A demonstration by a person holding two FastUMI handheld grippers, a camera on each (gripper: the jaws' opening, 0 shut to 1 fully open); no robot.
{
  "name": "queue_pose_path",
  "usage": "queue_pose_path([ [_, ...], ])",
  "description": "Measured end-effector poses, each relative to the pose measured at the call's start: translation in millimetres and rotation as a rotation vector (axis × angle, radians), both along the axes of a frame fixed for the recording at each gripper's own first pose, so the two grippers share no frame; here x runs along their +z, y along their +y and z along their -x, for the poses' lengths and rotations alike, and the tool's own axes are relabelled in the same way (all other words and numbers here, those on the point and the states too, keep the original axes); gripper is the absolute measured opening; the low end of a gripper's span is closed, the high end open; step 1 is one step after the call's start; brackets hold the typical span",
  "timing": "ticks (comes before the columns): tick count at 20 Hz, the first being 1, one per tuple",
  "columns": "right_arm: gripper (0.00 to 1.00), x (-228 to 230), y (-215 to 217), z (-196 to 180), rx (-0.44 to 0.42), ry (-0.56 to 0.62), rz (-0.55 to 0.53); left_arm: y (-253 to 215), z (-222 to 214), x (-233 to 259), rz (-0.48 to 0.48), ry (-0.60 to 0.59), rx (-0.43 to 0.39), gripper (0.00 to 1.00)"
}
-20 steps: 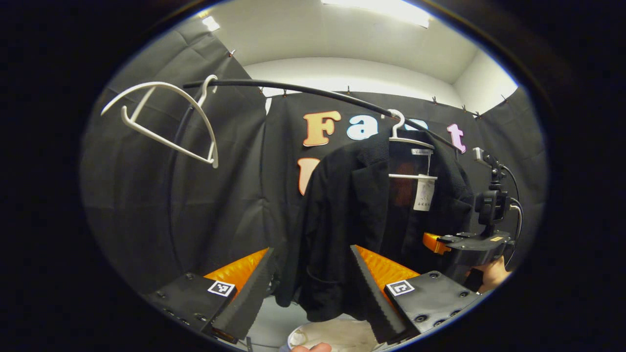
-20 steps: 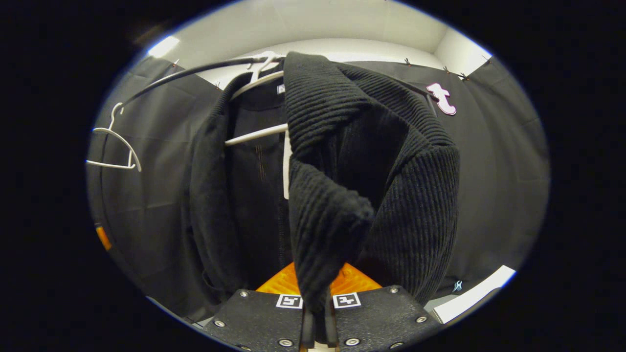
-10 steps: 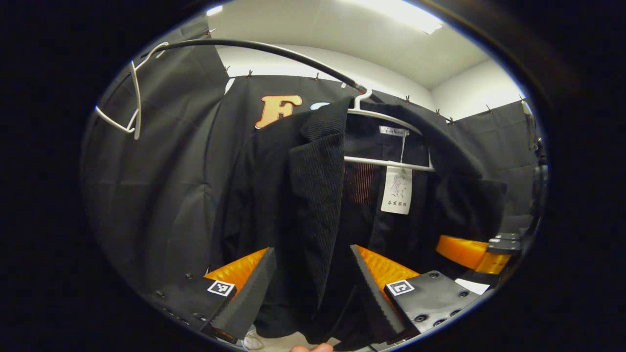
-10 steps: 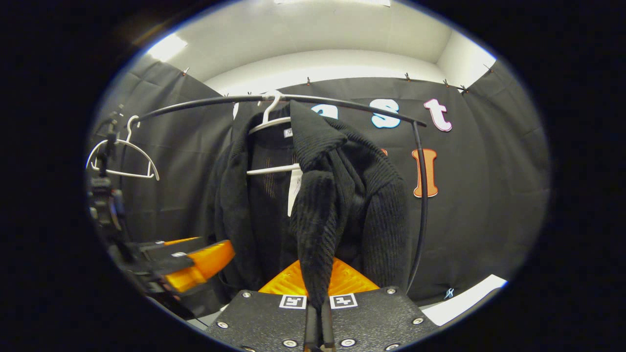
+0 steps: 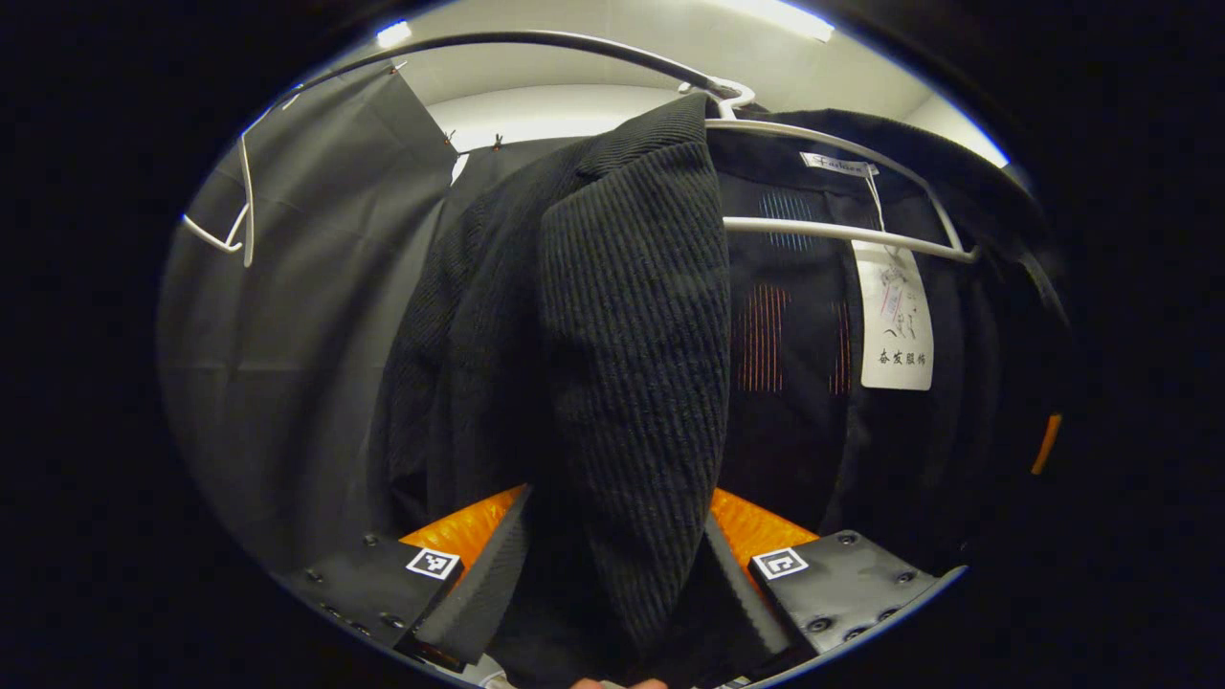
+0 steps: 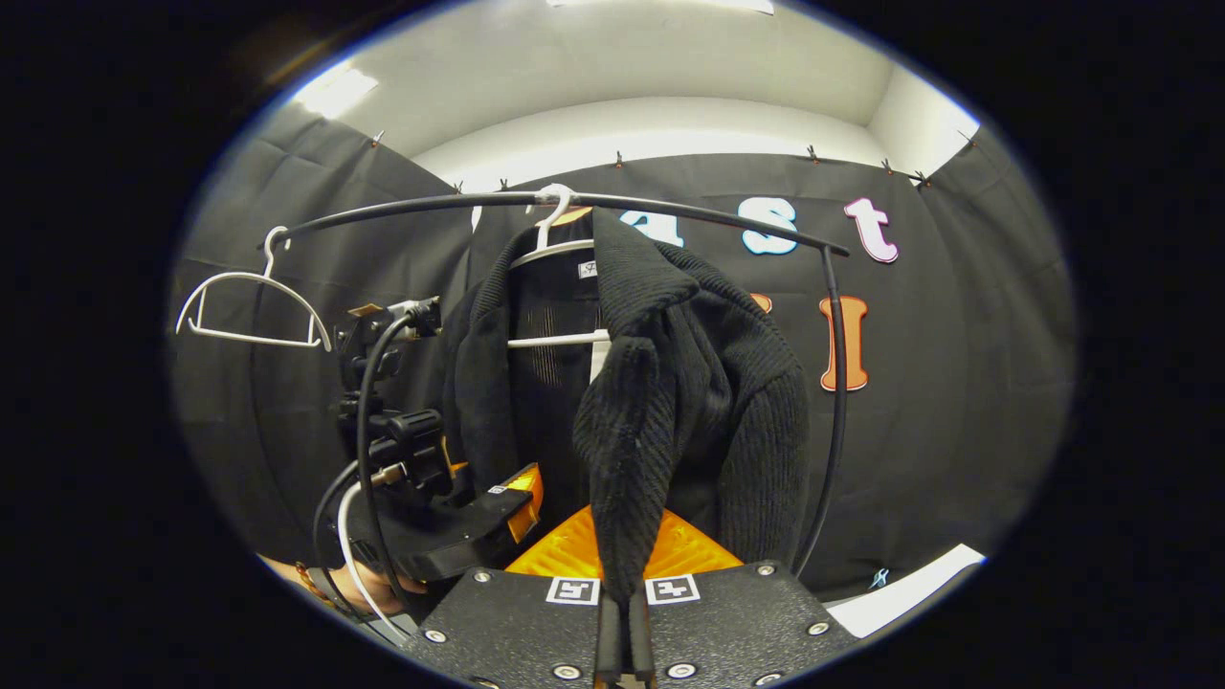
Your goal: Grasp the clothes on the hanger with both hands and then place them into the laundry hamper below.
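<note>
While the right tool (image 6: 620, 627) is pinching the black jacket's (image 6: 670, 383) lapel between its closed fingers at the bottom centre of the right gripper view, the left tool (image 5: 612, 584) is sitting with its fingers spread around the other lapel at the bottom of the left gripper view. Farther up, the jacket is hanging on a white hanger (image 5: 842, 225) from the black rail (image 6: 431, 204). An empty hanger (image 6: 251, 306) is dangling at the left.

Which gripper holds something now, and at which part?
The right gripper pinches the black jacket by its front edge; the left gripper is open around the other front edge.
</note>
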State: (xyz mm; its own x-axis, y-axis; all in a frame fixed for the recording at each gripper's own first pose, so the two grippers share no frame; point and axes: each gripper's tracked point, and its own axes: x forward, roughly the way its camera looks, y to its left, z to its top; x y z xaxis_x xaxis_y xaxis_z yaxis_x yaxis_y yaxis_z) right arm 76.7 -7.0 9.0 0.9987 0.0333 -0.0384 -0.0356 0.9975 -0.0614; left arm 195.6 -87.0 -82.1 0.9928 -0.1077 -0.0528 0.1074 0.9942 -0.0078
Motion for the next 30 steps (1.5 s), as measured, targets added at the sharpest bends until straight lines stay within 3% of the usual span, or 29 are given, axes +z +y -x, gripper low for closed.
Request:
queue_pose_path([
  [1,0.03,0,0,0,0.001,0.001,-0.003,4,1,-1,-0.009,0.002,0.011,0.88],
  [7,0.04,-3,-9,4,-0.022,-0.018,0.011,32,14,10,0.029,-0.012,0.023,0.14],
  [8,0.04,-2,-11,7,-0.024,-0.026,0.023,32,21,14,0.037,-0.016,-0.001,0.17],
  [10,0.04,9,-18,15,-0.064,-0.083,0.041,43,31,25,0.04,-0.028,0.02,0.11],
  [11,0.04,17,-22,20,-0.087,-0.117,0.04,51,38,32,0.037,-0.041,0.035,0.14],
  [14,0.04,21,-23,26,-0.087,-0.126,0.03,66,55,60,0.002,-0.093,0.085,0.11],
  [17,0.02,37,-45,27,-0.144,-0.149,0.071,72,67,93,-0.034,-0.134,0.079,0.1],
  [21,0.02,81,-86,34,-0.228,-0.228,0.106,93,71,135,-0.042,-0.197,0.147,0.07],
  [22,0.02,93,-97,32,-0.245,-0.25,0.118,96,71,144,-0.04,-0.208,0.157,0.13],
  [24,0.0,111,-118,22,-0.271,-0.264,0.134,96,71,155,-0.034,-0.225,0.157,0.07],
  [30,0.02,165,-171,-19,-0.345,-0.323,0.155,94,69,167,-0.063,-0.213,0.132,0.1],
])
